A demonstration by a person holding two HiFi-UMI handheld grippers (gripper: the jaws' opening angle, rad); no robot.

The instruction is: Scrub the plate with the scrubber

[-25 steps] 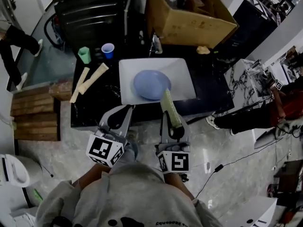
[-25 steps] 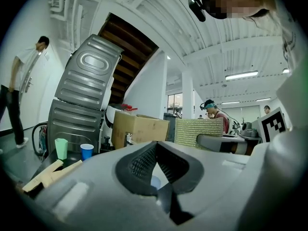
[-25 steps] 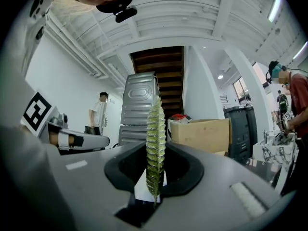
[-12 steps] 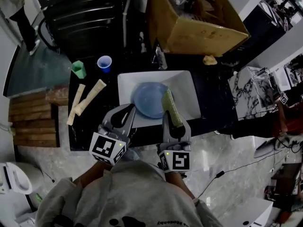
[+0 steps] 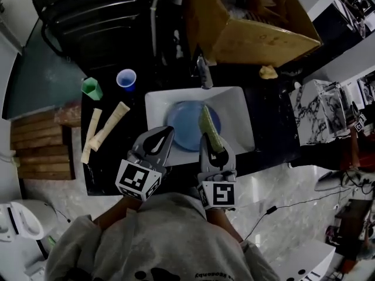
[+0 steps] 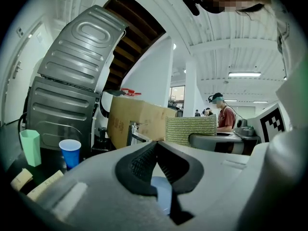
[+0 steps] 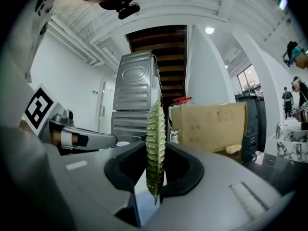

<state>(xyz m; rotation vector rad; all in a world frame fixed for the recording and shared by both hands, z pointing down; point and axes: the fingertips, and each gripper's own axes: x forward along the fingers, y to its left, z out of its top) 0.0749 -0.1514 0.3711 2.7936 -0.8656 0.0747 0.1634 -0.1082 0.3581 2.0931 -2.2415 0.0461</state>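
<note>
The blue plate [image 5: 186, 122] is seen lying flat in the white square basin [image 5: 237, 107], which is set into the black counter [image 5: 266, 119]. The green scrubber [image 5: 210, 129] is held edge-up over the plate's right half, with its far end reaching towards the plate's far rim; whether it touches the plate cannot be told. The scrubber's near end is clamped between the jaws of the right gripper [image 5: 215, 150], and in the right gripper view the pads are seen pressed against both its faces. The left gripper [image 5: 166, 134] is held just beside it, with its tip over the plate's near left rim. Its jaws are brought fully together with nothing between them, and the plate is glimpsed below them in the left gripper view. A faucet [image 5: 203, 74] stands at the basin's far edge. A blue cup [image 5: 126, 79], a green cup [image 5: 91, 87] and two pale strips [image 5: 105, 127] are placed on the counter to the left, well apart from the plate. A cardboard box [image 5: 258, 22] is set behind the basin.
</note>
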